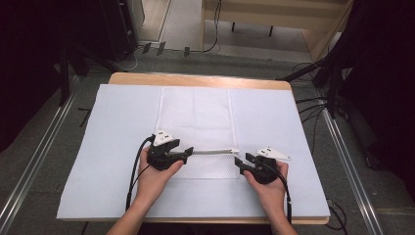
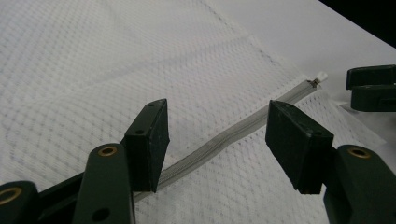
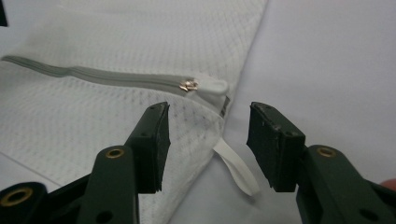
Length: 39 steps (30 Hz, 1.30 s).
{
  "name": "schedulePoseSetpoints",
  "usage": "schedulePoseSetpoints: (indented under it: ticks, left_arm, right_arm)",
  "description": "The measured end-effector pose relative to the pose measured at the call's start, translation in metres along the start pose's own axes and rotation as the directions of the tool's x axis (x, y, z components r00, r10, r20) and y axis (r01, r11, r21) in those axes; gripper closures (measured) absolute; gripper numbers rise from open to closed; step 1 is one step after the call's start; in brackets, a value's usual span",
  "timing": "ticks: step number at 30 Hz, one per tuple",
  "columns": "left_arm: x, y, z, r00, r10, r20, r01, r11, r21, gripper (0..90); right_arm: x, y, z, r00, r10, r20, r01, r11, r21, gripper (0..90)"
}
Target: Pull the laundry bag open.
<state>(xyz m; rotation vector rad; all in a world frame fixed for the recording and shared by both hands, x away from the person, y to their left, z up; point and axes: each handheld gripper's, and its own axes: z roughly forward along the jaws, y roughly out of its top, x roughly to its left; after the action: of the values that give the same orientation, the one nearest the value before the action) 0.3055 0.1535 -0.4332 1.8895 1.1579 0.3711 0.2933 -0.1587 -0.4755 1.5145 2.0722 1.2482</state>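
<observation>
Both grippers, left [image 1: 190, 151] and right [image 1: 237, 162], gape at the zip [image 1: 215, 151] ends of a mesh bag [image 1: 195, 117] on a pale sheet [image 1: 112, 147]

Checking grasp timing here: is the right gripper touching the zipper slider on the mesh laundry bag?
Apart. The right gripper view shows the right gripper open, with the zipper slider beyond its jaw tips, a strip of mesh laundry bag between them.

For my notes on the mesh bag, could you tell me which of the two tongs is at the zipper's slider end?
The right tongs: the metal slider lies just ahead of them, while the left tongs straddle the zipper's far end.
</observation>
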Motion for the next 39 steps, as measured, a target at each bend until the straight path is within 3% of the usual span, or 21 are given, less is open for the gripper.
schedulePoseSetpoints:
  ticks: [8,14,16,17,18,19,20,21,22,23,24,25,28,35,39]
  left_arm:
    - [-0.007,-0.003,0.005,0.9998,0.006,0.020,-0.006,0.9999,0.015,41.0]
    - [-0.013,-0.003,0.009,0.9990,0.018,0.041,-0.019,0.9996,0.023,41.8]
    - [-0.016,-0.003,0.011,0.9986,0.024,0.048,-0.025,0.9993,0.027,42.5]
    - [-0.016,-0.003,0.011,0.9986,0.024,0.048,-0.025,0.9993,0.027,42.8]
    - [-0.019,-0.003,0.015,0.9983,0.022,0.053,-0.024,0.9994,0.027,42.9]
    - [-0.019,-0.003,0.015,0.9983,0.022,0.053,-0.024,0.9994,0.027,43.0]
    - [-0.025,-0.001,0.019,0.9974,0.024,0.068,-0.026,0.9992,0.030,43.0]
    - [-0.025,-0.001,0.019,0.9974,0.024,0.068,-0.026,0.9992,0.030,43.3]
    - [-0.028,0.000,0.021,0.9965,0.026,0.080,-0.029,0.9991,0.032,43.3]
    - [-0.036,0.002,0.027,0.9943,0.027,0.103,-0.031,0.9991,0.030,44.3]
    - [-0.036,0.002,0.027,0.9943,0.027,0.103,-0.031,0.9991,0.030,45.4]
    - [-0.043,0.005,0.033,0.9915,0.023,0.128,-0.027,0.9992,0.030,47.0]
    - [-0.050,0.009,0.040,0.9884,0.031,0.149,-0.037,0.9984,0.041,53.7]
    - [-0.063,0.022,0.067,0.9841,-0.018,0.177,0.003,0.9964,0.084,63.8]
    - [-0.070,0.027,0.076,0.9868,-0.021,0.160,0.004,0.9941,0.109,59.5]
  right_arm:
    - [0.002,-0.002,0.009,1.0000,-0.007,-0.007,0.007,1.000,0.017,46.9]
    - [0.008,0.000,0.022,0.9991,-0.028,0.033,0.027,0.999,0.028,46.3]
    - [0.014,-0.001,0.022,0.9951,-0.083,0.055,0.081,0.996,0.038,54.4]
    - [0.014,-0.001,0.022,0.9951,-0.083,0.055,0.081,0.996,0.038,54.4]
    - [0.019,-0.002,0.024,0.9882,-0.118,0.097,0.114,0.992,0.047,62.7]
    - [0.019,-0.002,0.024,0.9882,-0.118,0.097,0.114,0.992,0.047,62.7]
    - [0.021,-0.002,0.024,0.9831,-0.125,0.134,0.120,0.992,0.050,72.6]
    - [0.020,-0.002,0.024,0.9845,-0.112,0.135,0.107,0.993,0.047,77.9]
    - [0.020,-0.002,0.024,0.9845,-0.112,0.135,0.107,0.993,0.047,77.9]
    - [0.017,-0.001,0.023,0.9877,-0.089,0.129,0.084,0.996,0.042,86.1]
    - [0.017,-0.001,0.023,0.9877,-0.089,0.129,0.084,0.996,0.042,86.1]
    - [0.015,-0.001,0.022,0.9914,-0.083,0.101,0.080,0.996,0.034,89.6]
    - [0.019,-0.003,0.018,0.9881,-0.111,0.107,0.111,0.994,0.004,90.0]
    - [0.024,-0.004,0.011,0.9818,-0.149,0.117,0.155,0.987,-0.042,90.0]
    - [0.024,-0.004,0.011,0.9830,-0.149,0.107,0.154,0.987,-0.044,90.0]
